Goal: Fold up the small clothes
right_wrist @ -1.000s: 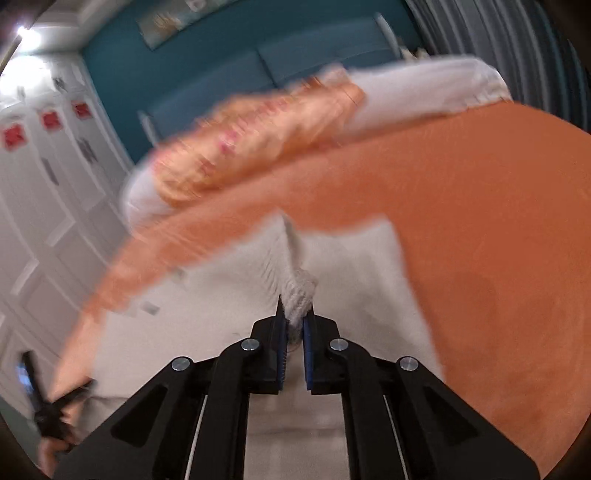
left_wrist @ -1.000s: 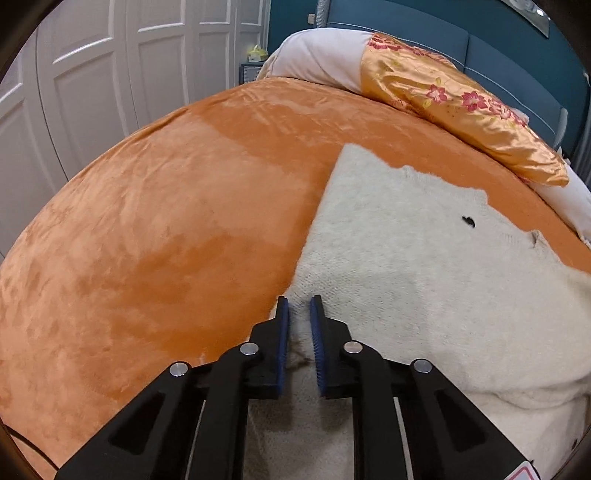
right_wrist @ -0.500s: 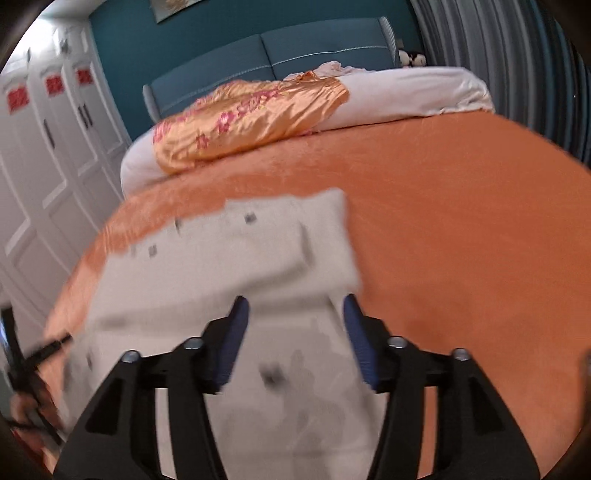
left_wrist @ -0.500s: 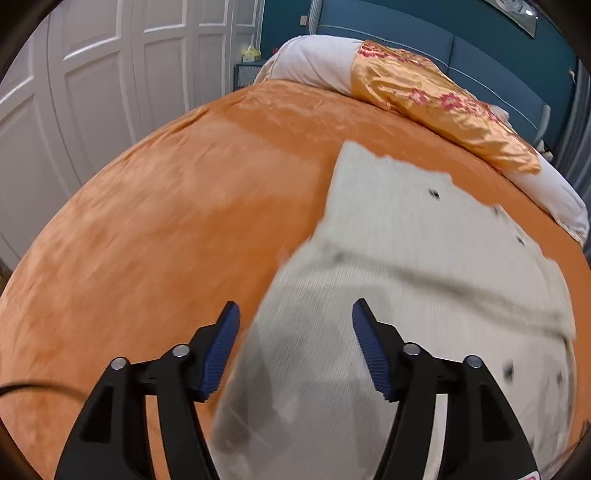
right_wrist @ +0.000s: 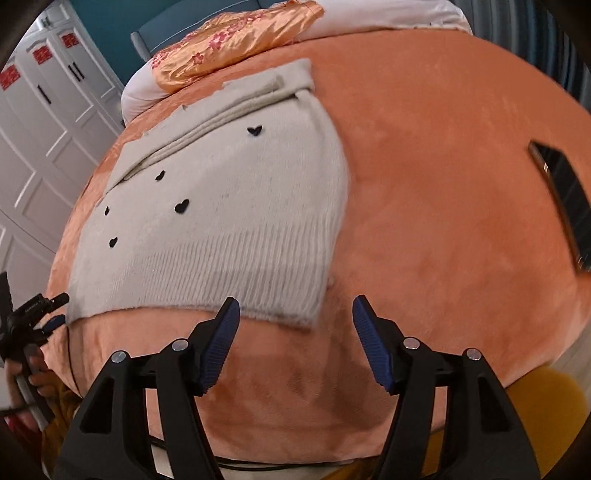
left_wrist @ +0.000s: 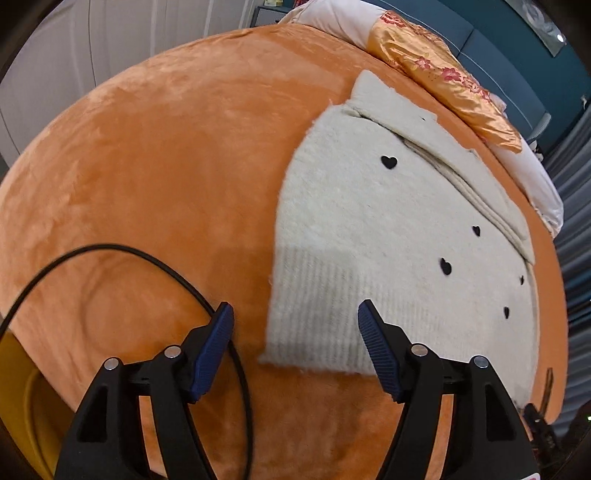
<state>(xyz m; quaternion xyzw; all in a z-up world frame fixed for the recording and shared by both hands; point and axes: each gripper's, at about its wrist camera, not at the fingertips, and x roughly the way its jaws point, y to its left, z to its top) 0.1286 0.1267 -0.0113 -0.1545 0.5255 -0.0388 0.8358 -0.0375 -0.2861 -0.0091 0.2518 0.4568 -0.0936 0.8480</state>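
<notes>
A cream knit sweater (left_wrist: 388, 236) with small black hearts lies folded flat on the orange bedspread (left_wrist: 166, 166), ribbed hem nearest me. It also shows in the right wrist view (right_wrist: 221, 206). My left gripper (left_wrist: 295, 325) is open and empty, held just short of the hem's left corner. My right gripper (right_wrist: 295, 317) is open and empty, just short of the hem's right corner. The left gripper (right_wrist: 40, 314) shows at the far left of the right wrist view.
An orange floral pillow (left_wrist: 443, 70) and white pillow (right_wrist: 369, 18) lie at the head of the bed. A dark phone (right_wrist: 561, 199) lies on the bedspread at right. A black cable (left_wrist: 147, 266) loops over the bed's near left. White wardrobe doors (right_wrist: 44, 122) stand left.
Both grippers let go of the sweater, opened wide and pulled back toward the bed's near edge. The folded-over half now lies flat with its hearts showing.
</notes>
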